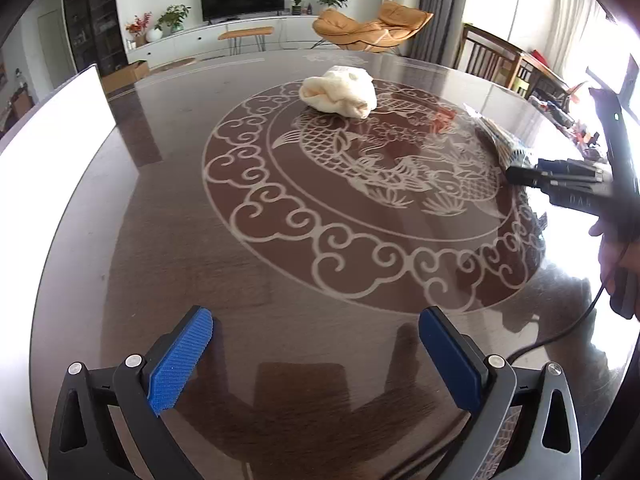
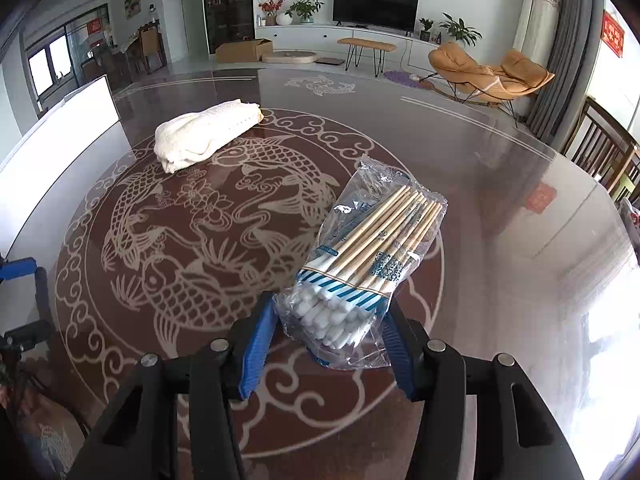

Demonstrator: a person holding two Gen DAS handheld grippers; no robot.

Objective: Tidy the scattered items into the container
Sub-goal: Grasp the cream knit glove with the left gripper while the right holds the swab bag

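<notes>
A clear bag of cotton swabs [image 2: 360,256] lies on the dark round table [image 2: 500,200], its cotton end between the blue pads [image 2: 256,344] of my right gripper [image 2: 330,316]. Both pads sit against the bag's sides. In the left wrist view that gripper [image 1: 516,174] shows blurred at the right edge with the bag [image 1: 496,140] in front of it. My left gripper [image 1: 316,356] hangs open over bare table, nothing between its fingers. A folded cream towel [image 1: 340,92] [image 2: 208,136] rests toward the far side. The white container [image 1: 52,140] [image 2: 60,128] stands at the table's left edge.
The table top carries a pale fish and cloud pattern [image 1: 360,168]. Wooden chairs [image 2: 600,152] stand at the right rim. A hand and cable [image 1: 616,264] are at the right edge of the left wrist view. My left gripper [image 2: 30,280] shows at the far left of the right wrist view.
</notes>
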